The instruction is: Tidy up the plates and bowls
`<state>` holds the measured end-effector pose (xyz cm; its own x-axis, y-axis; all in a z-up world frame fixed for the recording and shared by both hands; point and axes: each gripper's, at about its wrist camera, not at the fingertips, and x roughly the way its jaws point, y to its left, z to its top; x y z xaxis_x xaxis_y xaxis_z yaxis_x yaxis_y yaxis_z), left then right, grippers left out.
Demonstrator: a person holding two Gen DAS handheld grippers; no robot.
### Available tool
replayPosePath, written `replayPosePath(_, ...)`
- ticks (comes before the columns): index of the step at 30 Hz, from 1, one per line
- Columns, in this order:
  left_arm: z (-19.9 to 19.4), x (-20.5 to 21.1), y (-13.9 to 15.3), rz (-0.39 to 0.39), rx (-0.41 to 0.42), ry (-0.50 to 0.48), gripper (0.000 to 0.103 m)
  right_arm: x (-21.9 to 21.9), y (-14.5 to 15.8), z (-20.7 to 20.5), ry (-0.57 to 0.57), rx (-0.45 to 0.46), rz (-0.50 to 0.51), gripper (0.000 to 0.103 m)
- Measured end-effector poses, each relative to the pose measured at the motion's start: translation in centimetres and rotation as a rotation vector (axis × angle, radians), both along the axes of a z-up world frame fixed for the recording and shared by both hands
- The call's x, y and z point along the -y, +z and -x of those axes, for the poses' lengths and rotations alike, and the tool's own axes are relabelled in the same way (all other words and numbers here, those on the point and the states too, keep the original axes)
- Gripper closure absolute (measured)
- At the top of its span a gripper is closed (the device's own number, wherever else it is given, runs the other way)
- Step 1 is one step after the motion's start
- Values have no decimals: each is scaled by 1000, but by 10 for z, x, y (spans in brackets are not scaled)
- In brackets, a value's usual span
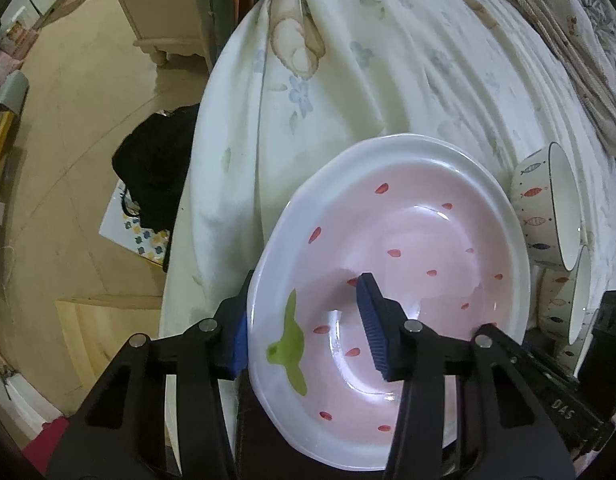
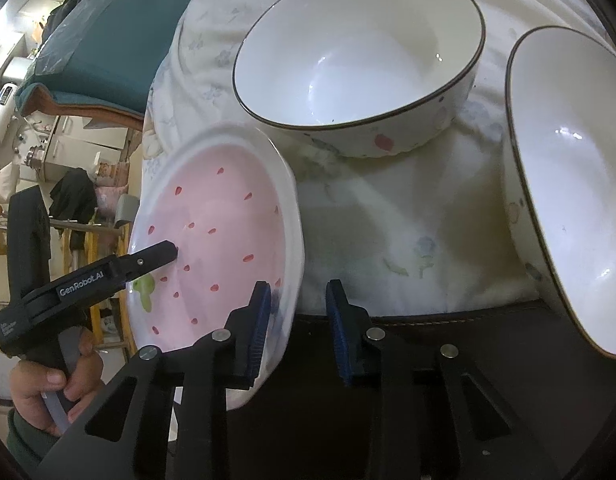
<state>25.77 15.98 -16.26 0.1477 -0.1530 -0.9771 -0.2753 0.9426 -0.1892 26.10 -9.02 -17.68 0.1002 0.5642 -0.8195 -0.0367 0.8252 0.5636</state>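
Both grippers straddle the plate's (image 1: pixel 408 248) rim: the left gripper (image 1: pixel 304 326) at one edge, the right gripper (image 2: pixel 296 330) opposite; whether either pinches is unclear. Two bowls (image 2: pixel 360 60) sit beyond the plate on the cloth (image 2: pixel 408 220).

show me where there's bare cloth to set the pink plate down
Free: the wide stretch of cloth beyond the pink plate, and a smaller patch bordered by the plate and the two bowls. Crowded: the right, where the far bowl and near bowl sit.
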Motion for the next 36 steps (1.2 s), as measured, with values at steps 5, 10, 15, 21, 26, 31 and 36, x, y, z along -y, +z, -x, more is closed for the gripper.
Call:
replayPosePath(5,3,4,3,-16,5,4,62,-12,0,1,29,22,15,72)
replayPosePath(10,6,0,8,12,4,14,72,-21,9,11,62,83,36,72)
replayPosePath(15,17,4,24,21,34,11,72,-13,17,15,63,115,23,80)
replayPosePath(21,33,19,43,22,54,-19,72,-6,39,28,63,176,35,80)
replayPosePath(26,53,29,59,30,64,-43,72,5,55,43,63,199,34,80)
replayPosePath(31,75,36,71,81,75,-37,72,14,79,66,79,222,38,80)
replayPosePath(36,101,57,92,125,125,-68,72,32,98,88,81,252,33,80)
